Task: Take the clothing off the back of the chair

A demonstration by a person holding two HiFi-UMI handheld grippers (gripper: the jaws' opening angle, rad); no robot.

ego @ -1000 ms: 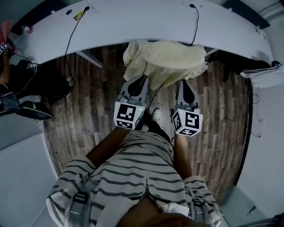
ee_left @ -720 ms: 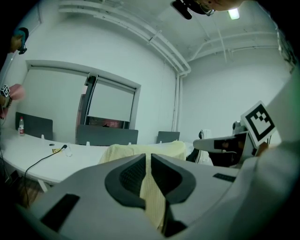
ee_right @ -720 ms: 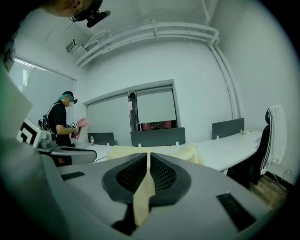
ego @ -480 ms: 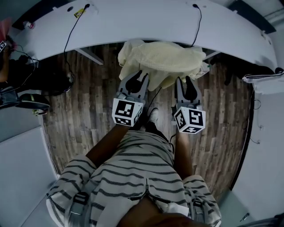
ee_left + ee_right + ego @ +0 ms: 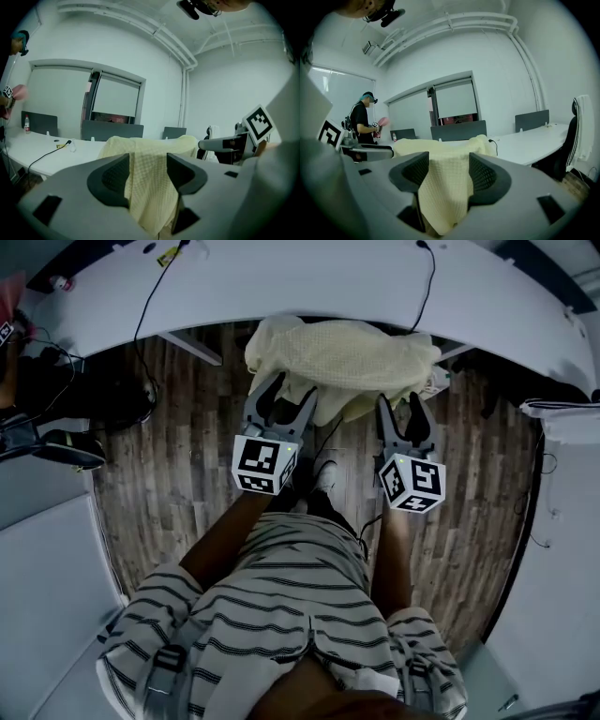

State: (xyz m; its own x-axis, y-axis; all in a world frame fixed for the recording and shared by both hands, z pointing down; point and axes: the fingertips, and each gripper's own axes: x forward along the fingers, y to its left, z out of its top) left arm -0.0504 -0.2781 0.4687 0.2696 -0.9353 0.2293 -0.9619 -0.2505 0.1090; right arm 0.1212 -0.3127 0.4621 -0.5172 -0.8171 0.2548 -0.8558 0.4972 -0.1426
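Left gripper point(image 5: 147, 171): its jaws stand spread and have just been opening. A fold of the pale yellow waffle-knit garment point(image 5: 150, 145) hangs down in the gap between the two dark pads, and the pads do not pinch it.

Right gripper point(image 5: 445, 176): its jaws are likewise spread and have just been opening, with another hanging fold of the garment point(image 5: 440, 150) filling the gap between them, not clamped.

From the head view, the left gripper point(image 5: 284, 395) and the right gripper point(image 5: 401, 413) sit side by side at centre frame, both pointing toward the top of the frame. Their tips are at the near edge of the garment point(image 5: 342, 357), the left at its left part and the right at its right part. The garment is draped in a heap at upper centre; whatever carries it is hidden beneath the cloth.

Just beyond it, a curved white tabletop point(image 5: 309, 282) spans the top of the frame, with a dark cable point(image 5: 150, 320) trailing across its left part.

Below is a wood-plank floor point(image 5: 187, 474). The person's striped shirt point(image 5: 281, 606) fills the lower centre.

In the right gripper view, another person point(image 5: 361, 119) stands at left.
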